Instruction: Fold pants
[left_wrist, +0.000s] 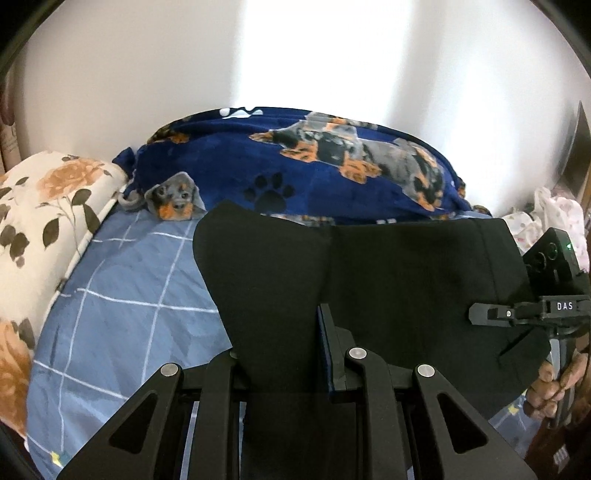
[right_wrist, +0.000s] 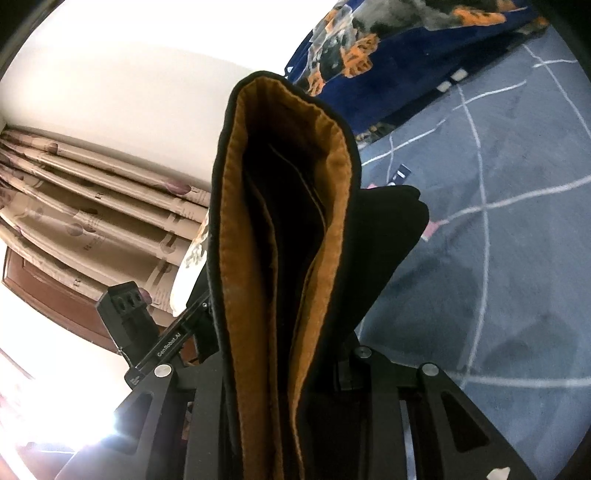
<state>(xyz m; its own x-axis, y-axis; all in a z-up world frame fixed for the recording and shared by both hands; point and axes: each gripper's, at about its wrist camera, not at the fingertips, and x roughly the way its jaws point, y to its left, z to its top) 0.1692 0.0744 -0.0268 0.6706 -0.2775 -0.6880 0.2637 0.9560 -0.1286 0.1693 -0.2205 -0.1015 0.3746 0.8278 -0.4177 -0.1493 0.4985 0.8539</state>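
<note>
The black pants (left_wrist: 388, 266) hang stretched between both grippers above the bed. In the left wrist view my left gripper (left_wrist: 280, 343) is shut on one upper edge, and black cloth fills the gap beside its blue-padded finger (left_wrist: 327, 332). At the far right my right gripper (left_wrist: 480, 314) pinches the other edge, with a person's hand (left_wrist: 554, 384) below it. In the right wrist view my right gripper (right_wrist: 291, 354) is shut on the bunched pants (right_wrist: 388, 221). Their mustard lining (right_wrist: 258, 221) stands up between the hidden fingers. The left gripper (right_wrist: 199, 314) shows at the left.
Under the pants lies a blue checked bedsheet (left_wrist: 122, 280). A floral pillow (left_wrist: 40, 229) sits at the left, with a dark blue dog-print blanket (left_wrist: 295, 166) piled against the white wall. Pale clothes (left_wrist: 554, 218) lie at the far right. Patterned curtains (right_wrist: 74, 206) hang behind.
</note>
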